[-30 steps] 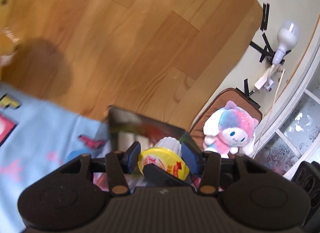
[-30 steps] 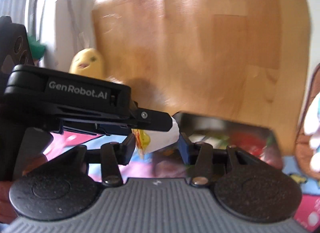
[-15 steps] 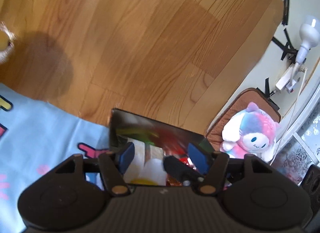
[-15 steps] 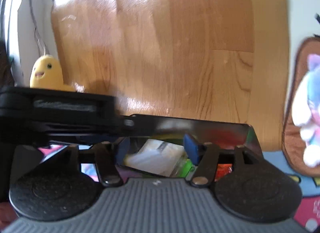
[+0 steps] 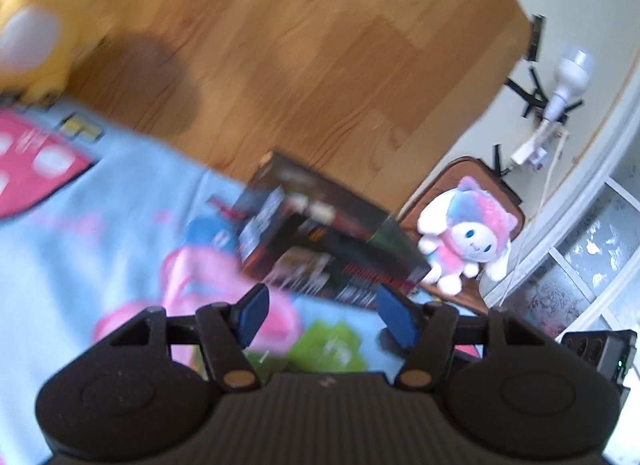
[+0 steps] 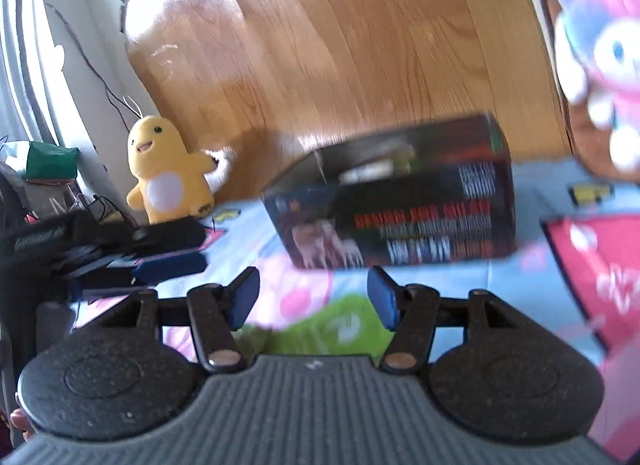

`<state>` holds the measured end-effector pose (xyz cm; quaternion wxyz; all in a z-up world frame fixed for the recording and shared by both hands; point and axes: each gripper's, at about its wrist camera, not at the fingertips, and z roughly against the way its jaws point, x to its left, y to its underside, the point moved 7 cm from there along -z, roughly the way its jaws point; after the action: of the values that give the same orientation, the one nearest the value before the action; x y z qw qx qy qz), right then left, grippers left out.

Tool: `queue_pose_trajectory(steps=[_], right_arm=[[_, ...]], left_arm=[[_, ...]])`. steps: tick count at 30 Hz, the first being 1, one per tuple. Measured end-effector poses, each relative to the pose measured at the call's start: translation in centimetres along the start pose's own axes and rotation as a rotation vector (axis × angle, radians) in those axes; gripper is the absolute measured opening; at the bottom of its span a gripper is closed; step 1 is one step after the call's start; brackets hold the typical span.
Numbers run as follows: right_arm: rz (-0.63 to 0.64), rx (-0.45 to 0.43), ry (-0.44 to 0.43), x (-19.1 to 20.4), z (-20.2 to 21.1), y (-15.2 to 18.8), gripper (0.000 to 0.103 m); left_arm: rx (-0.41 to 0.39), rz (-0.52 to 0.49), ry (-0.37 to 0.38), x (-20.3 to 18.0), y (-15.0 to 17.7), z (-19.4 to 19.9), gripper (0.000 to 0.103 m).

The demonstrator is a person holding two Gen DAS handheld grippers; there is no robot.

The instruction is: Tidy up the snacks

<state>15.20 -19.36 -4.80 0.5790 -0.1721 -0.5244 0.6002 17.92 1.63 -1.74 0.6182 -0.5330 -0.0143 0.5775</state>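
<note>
A dark snack box [image 5: 320, 249] with red and white print stands on the blue cartoon mat [image 5: 100, 249]; its top is open and the blurred contents [image 6: 380, 165] look white and green. My left gripper [image 5: 324, 319] hangs open and empty a short way in front of the box. My right gripper [image 6: 312, 297] is also open and empty, just short of the box [image 6: 400, 201]. The left gripper [image 6: 120, 249] shows at the left of the right wrist view, level with the right one.
A yellow plush [image 6: 164, 173] stands at the mat's far left edge on the wooden floor [image 5: 300, 65]. A pink and white plush [image 5: 468, 237] sits on a brown cushion [image 5: 472, 177] right of the box. A lamp bulb [image 5: 568, 77] and cables lie by the wall.
Both grippers held a white cup with a yellow lid above the box, opened over it, then drew back. The cup is gone from the jaws and the box now shows from the side.
</note>
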Motion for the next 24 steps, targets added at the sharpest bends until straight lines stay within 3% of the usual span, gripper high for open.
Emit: queue_pose_trajectory(steps=[8, 11, 14, 16, 20, 24], right_arm=[[-0.043, 0.064, -0.074, 2.2, -0.1, 1.9, 0.061], [-0.027, 0.136, -0.105, 3.9, -1.5, 2.9, 0.059], [-0.042, 0.169, -0.116, 4.8, -2.9, 4.0, 0.047], [-0.021, 0.172, -0.096, 5.3, -3.1, 4.1, 0.023], [-0.112, 0.184, -0.139, 4.2, -3.3, 4.2, 0.018], [-0.363, 0.158, -0.228, 1.4, -2.2, 4.1, 0.013]], left_arm=[[0.025, 0.065, -0.025, 2.7, 2.3, 1.8, 0.061], [0.037, 0.088, -0.038, 3.5, 2.6, 1.7, 0.061], [0.068, 0.108, -0.04, 4.0, 3.5, 1.1, 0.061], [0.059, 0.103, -0.046, 4.1, 3.9, 1.0, 0.061], [0.071, 0.113, -0.033, 4.1, 3.8, 1.1, 0.064], [0.061, 0.124, -0.042, 4.3, 3.6, 1.4, 0.074]])
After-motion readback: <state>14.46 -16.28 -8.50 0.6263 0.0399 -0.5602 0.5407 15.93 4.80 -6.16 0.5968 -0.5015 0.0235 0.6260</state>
